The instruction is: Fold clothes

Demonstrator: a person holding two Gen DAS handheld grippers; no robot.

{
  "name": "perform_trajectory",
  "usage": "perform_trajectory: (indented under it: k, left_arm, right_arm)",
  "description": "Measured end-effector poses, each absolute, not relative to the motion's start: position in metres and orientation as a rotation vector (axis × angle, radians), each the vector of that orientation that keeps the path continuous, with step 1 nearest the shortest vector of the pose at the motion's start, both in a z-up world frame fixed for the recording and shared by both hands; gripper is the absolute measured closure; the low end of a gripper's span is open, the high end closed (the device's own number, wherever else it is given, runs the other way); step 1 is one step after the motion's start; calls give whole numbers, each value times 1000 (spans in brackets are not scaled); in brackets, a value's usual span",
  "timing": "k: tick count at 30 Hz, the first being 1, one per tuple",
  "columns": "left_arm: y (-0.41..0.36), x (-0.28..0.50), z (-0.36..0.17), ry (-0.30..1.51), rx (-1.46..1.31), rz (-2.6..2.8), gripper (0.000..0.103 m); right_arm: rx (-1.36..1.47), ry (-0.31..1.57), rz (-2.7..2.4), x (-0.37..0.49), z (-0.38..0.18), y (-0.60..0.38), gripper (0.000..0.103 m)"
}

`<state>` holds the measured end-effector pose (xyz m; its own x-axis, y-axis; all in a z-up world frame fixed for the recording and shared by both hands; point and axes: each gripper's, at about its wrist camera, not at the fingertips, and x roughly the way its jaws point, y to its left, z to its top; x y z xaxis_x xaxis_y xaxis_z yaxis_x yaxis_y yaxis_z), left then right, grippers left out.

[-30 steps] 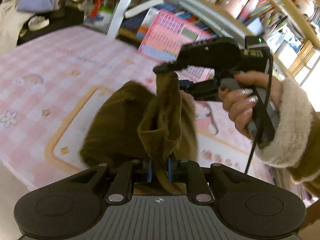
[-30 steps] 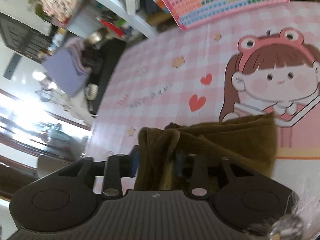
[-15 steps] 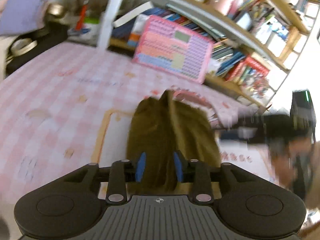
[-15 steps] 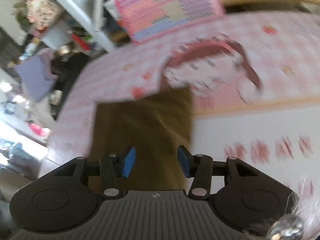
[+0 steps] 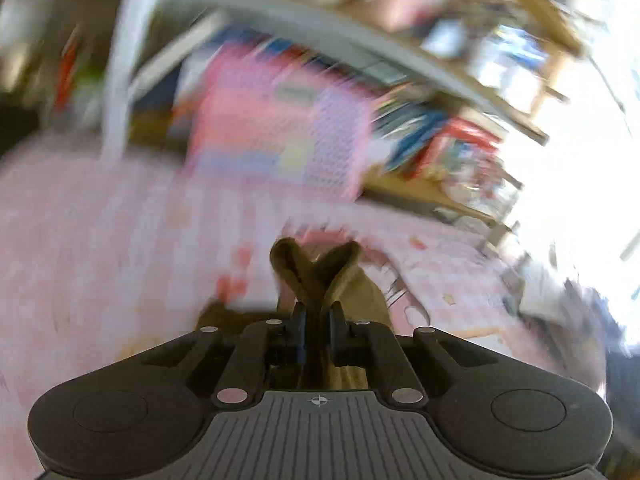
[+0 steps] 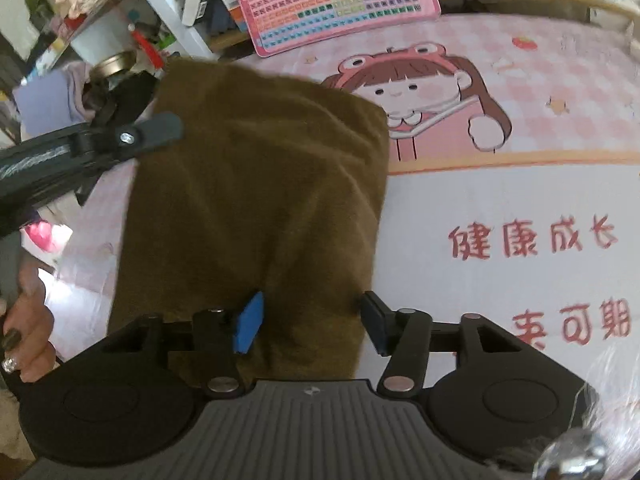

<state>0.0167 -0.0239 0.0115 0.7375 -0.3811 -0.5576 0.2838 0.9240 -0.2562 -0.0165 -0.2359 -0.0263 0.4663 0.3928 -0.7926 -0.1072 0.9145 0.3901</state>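
now keep your left claw [image 5: 318, 330] closing on the olive garment [image 6: 256, 184] fold while your opening right claw [image 6: 310, 322] clears it.

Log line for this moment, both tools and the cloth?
left tool: closing, olive-brown fleecy cloth pinched between pads | right tool: opening, pads clear of cloth | cloth: draped on pink cartoon-print mat
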Motion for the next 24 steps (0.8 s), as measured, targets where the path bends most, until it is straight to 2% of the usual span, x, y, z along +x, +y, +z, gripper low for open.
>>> perform_trajectory:
  k: [3, 5, 9, 13, 18, 22, 24]
  left_arm:
    - [-7, 45, -30, 818, -217, -281, 91]
    - [5, 53, -46, 869, -275, -275, 87]
    - [10, 48, -36, 825, -288, -282, 84]
    - [7, 41, -12, 719, -263, -287, 79]
    - [-13, 64, -23, 736, -183, -237, 79]
    - [-13, 75, -42, 803, -174, -195, 71]
    - [-10, 71, -36, 787, -173, -195, 70]
  right_arm:
    - [313, 1078, 305, -9, -33, -229, 47]
    - [293, 1077, 312, -8, -32, -225, 45]
    - [272, 1079, 308, -5, -33, -222, 40]
    - [272, 1070, 314, -4, -32, -221, 40]
    - [251, 1068, 323, -2, -30, -218, 41]
    - [219, 1064, 321, -4, -29, -216, 41]
    - [220, 1058, 319, -7, -30, -217, 41]
